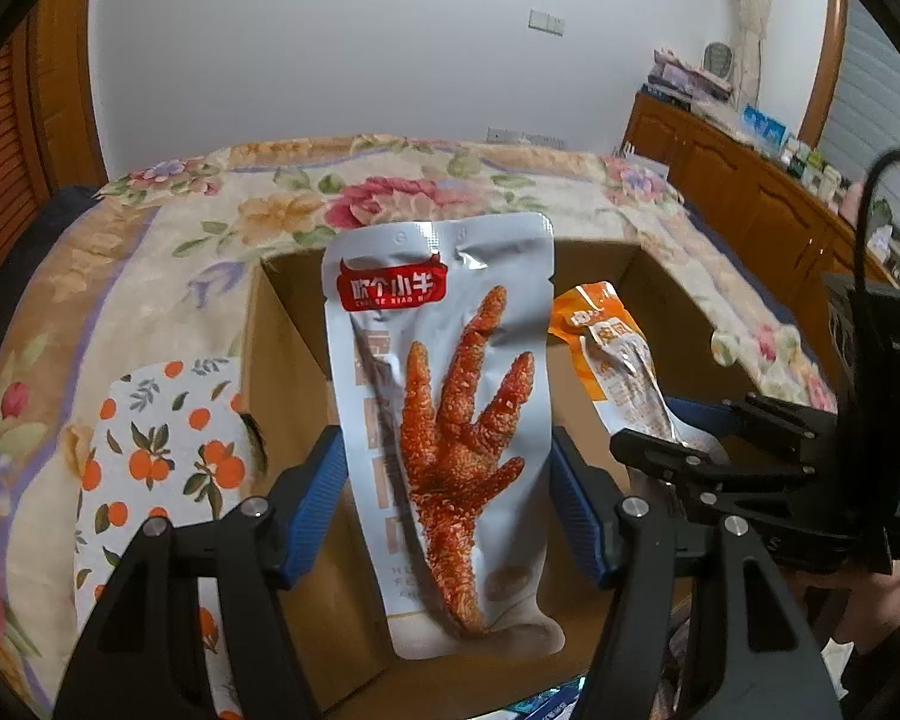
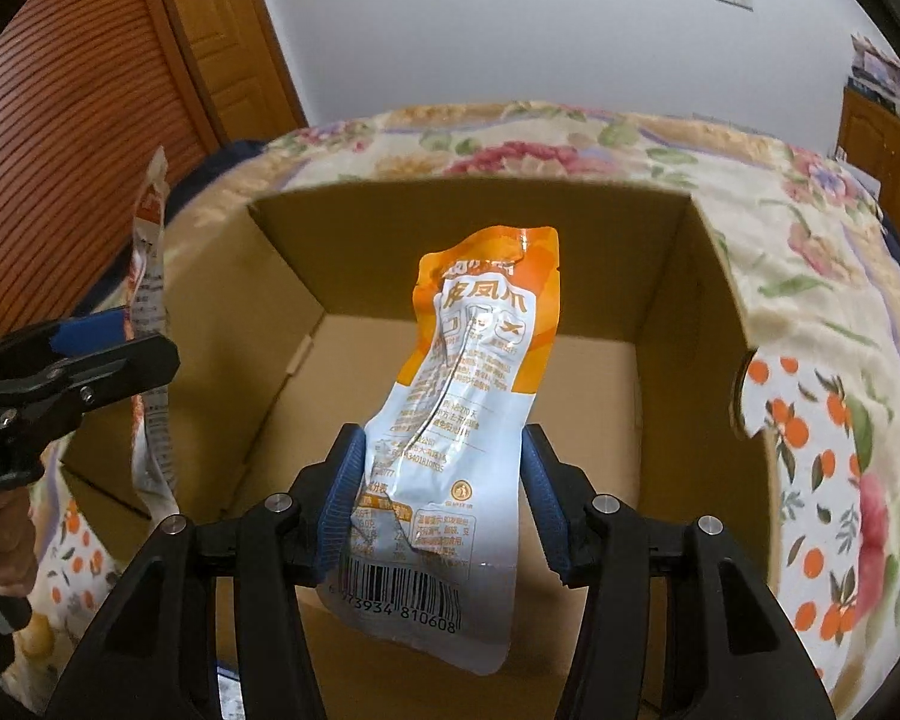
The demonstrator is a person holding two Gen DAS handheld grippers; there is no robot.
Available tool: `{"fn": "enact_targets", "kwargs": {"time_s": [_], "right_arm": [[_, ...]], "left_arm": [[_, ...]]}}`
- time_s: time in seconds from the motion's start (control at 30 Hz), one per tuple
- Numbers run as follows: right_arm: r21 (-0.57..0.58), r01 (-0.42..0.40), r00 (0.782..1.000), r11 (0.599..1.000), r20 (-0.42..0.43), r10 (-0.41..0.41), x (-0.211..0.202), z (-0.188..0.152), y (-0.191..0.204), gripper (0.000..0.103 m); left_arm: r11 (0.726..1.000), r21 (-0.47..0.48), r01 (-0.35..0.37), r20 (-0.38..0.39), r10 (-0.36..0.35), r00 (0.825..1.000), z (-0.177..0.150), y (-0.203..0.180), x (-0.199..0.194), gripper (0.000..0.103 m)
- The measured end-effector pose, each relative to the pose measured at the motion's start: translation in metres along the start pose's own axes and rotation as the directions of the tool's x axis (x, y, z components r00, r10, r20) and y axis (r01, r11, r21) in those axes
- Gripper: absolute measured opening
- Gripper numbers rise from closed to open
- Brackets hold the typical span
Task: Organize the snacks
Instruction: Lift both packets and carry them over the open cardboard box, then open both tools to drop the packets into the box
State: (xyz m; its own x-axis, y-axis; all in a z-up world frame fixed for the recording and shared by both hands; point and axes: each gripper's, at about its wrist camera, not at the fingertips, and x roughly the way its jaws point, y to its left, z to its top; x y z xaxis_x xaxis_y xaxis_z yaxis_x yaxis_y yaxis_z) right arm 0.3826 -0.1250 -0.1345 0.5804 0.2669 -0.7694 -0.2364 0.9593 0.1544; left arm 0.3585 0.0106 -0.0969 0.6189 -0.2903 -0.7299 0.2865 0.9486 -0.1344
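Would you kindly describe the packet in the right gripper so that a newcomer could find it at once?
On the floral bedspread stands an open cardboard box. Above it the right gripper pinches an orange-and-white snack packet, barcode nearest the camera. The left gripper's packet instead pictures a red chicken foot.

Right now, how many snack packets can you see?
2. The chicken-foot packet is in the left gripper; the orange packet is in the right gripper. Both are above the cardboard box. More may be hidden.
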Motion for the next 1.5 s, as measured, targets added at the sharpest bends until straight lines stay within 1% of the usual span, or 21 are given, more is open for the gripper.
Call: {"fn": "enact_targets", "kwargs": {"time_s": [0.23,0.37,0.47,0.67,0.8,0.87,1.0,1.07,1.17,1.27,1.33,1.37,1.4,1.43,1.5], "right_arm": [[-0.021,0.029,0.999,0.999,-0.026,-0.029,0.01,-0.011,0.001,0.056],[-0.032,0.054,0.998,0.998,-0.021,-0.055,0.006,-0.012,0.004,0.057],[-0.026,0.046,0.999,0.999,-0.009,-0.046,-0.003,-0.013,0.005,0.058],[-0.025,0.039,0.998,0.999,0.041,-0.038,-0.044,-0.015,0.013,0.058],[-0.021,0.039,0.997,0.999,0.07,-0.037,-0.078,-0.021,0.021,0.059],[-0.021,0.04,0.996,0.999,0.082,-0.038,-0.096,-0.027,0.026,0.059],[-0.014,0.036,0.994,0.999,0.104,-0.035,-0.13,-0.042,0.033,0.061],[-0.01,0.035,0.993,0.999,0.113,-0.033,-0.143,-0.049,0.037,0.061],[-0.007,0.036,0.992,0.999,0.122,-0.035,-0.162,-0.061,0.042,0.063],[0.0,0.029,0.992,1.0,0.127,-0.029,-0.177,-0.075,0.044,0.067],[0.004,0.029,0.992,1.0,0.127,-0.029,-0.187,-0.087,0.046,0.074],[0.003,0.026,0.992,1.0,0.126,-0.026,-0.19,-0.091,0.046,0.078],[0.002,0.025,0.992,1.0,0.124,-0.025,-0.193,-0.098,0.048,0.084],[0.002,0.025,0.992,1.0,0.123,-0.025,-0.195,-0.103,0.048,0.089],[0.005,0.022,0.993,1.0,0.119,-0.023,-0.2,-0.117,0.05,0.09]], "left_arm": [[1.0,0.007,-0.021,-0.032,0.021,0.999,-0.011,-0.006,0.013,0.066],[1.0,0.016,-0.026,-0.011,0.026,1.0,-0.013,-0.008,0.007,0.066],[0.999,0.021,-0.036,0.007,0.036,0.999,-0.014,-0.011,-0.003,0.066],[0.998,0.039,-0.05,0.054,0.048,0.997,-0.021,-0.021,-0.04,0.067],[0.996,0.062,-0.07,0.098,0.064,0.993,-0.028,-0.033,-0.072,0.075],[0.995,0.071,-0.073,0.115,0.064,0.991,-0.033,-0.039,-0.09,0.075],[0.995,0.08,-0.067,0.124,0.057,0.991,-0.043,-0.049,-0.116,0.076],[0.993,0.087,-0.076,0.131,0.064,0.989,-0.05,-0.054,-0.13,0.076],[0.993,0.087,-0.076,0.129,0.065,0.99,-0.061,-0.06,-0.146,0.08],[0.993,0.088,-0.075,0.127,0.064,0.99,-0.074,-0.066,-0.157,0.088],[0.994,0.087,-0.072,0.12,0.061,0.991,-0.083,-0.069,-0.162,0.093],[0.994,0.085,-0.066,0.11,0.057,0.992,-0.089,-0.07,-0.164,0.094],[0.995,0.083,-0.061,0.1,0.053,0.994,-0.094,-0.072,-0.164,0.095],[0.995,0.079,-0.055,0.085,0.048,0.995,-0.099,-0.073,-0.165,0.095],[0.996,0.07,-0.046,0.07,0.041,0.997,-0.108,-0.075,-0.165,0.095]]}}
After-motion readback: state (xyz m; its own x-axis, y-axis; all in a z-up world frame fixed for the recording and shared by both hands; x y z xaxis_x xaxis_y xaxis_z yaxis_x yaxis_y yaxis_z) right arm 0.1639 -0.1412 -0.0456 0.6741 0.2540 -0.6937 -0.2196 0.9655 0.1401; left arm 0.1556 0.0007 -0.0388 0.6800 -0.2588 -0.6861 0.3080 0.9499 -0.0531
